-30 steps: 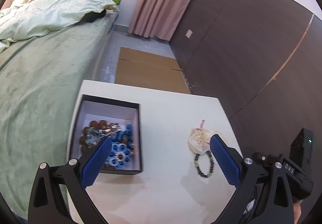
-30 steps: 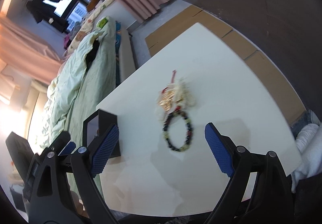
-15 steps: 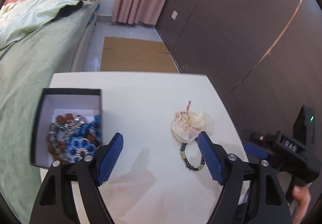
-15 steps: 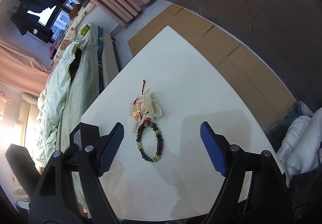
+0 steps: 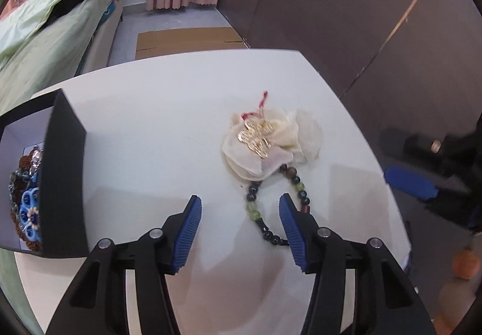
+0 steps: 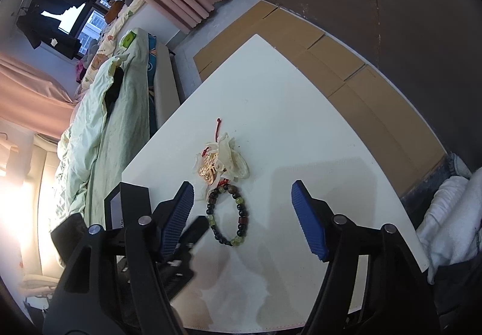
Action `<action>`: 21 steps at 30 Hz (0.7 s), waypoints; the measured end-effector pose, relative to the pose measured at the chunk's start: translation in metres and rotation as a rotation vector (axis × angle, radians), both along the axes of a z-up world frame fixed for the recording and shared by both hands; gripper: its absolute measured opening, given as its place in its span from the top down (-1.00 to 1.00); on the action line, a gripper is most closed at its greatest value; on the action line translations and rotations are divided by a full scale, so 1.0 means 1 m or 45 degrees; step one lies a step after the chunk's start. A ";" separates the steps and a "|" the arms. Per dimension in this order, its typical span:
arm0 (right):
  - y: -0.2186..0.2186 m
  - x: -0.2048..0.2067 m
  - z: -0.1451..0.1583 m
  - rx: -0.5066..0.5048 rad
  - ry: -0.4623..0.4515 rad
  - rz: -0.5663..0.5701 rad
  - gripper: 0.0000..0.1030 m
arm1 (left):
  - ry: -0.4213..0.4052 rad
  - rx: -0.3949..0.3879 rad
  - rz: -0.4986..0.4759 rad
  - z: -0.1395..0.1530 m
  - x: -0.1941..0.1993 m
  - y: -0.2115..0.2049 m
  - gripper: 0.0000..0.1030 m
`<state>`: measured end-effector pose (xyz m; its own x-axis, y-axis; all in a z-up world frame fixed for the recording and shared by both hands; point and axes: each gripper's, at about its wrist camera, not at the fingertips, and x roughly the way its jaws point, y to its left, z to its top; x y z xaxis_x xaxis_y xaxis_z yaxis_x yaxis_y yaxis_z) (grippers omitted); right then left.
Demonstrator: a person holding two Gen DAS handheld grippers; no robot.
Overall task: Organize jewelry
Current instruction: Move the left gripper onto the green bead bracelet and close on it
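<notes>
On the worktop [image 5: 156, 130], the bracelet [image 5: 277, 202] lies just ahead of the left gripper [image 5: 239, 216], part of it between the jaws and part hidden behind the right-hand one. The flower ornament [image 5: 271, 142] sits beyond it, touching its far side. The box [image 5: 64, 175] stands to that gripper's left, holding other jewelry [image 5: 27, 199]. In the right wrist view, the bracelet lies ahead of the right gripper [image 6: 241, 199], nearer its left-hand jaw. The bed [image 5: 45, 43] runs beyond the worktop, behind the box.

Black tool [image 5: 238, 208] frames, ribbed blue pads [image 5: 186, 234], silver screws
</notes>
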<state>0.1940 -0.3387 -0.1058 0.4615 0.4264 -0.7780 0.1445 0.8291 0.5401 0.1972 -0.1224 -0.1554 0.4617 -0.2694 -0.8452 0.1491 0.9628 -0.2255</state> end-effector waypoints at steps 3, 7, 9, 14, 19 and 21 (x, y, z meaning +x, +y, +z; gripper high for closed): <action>0.001 0.002 -0.001 0.007 0.007 0.007 -0.33 | -0.012 0.073 -0.041 -0.008 -0.001 -0.014 0.09; 0.004 0.004 -0.002 0.003 0.016 0.025 -0.33 | -0.071 0.213 -0.053 -0.012 -0.004 -0.026 0.31; 0.007 0.005 -0.003 -0.002 0.019 0.034 -0.33 | -0.084 0.279 -0.066 -0.013 -0.007 -0.031 0.51; 0.016 0.008 -0.005 -0.065 0.021 0.052 -0.33 | -0.039 0.208 -0.035 -0.013 0.002 -0.012 0.89; 0.027 0.017 -0.006 -0.076 -0.007 0.078 -0.33 | -0.044 0.135 -0.010 -0.003 0.001 0.007 0.89; 0.032 0.021 -0.006 -0.090 -0.020 0.083 -0.33 | -0.065 0.102 -0.003 0.006 -0.002 0.015 0.89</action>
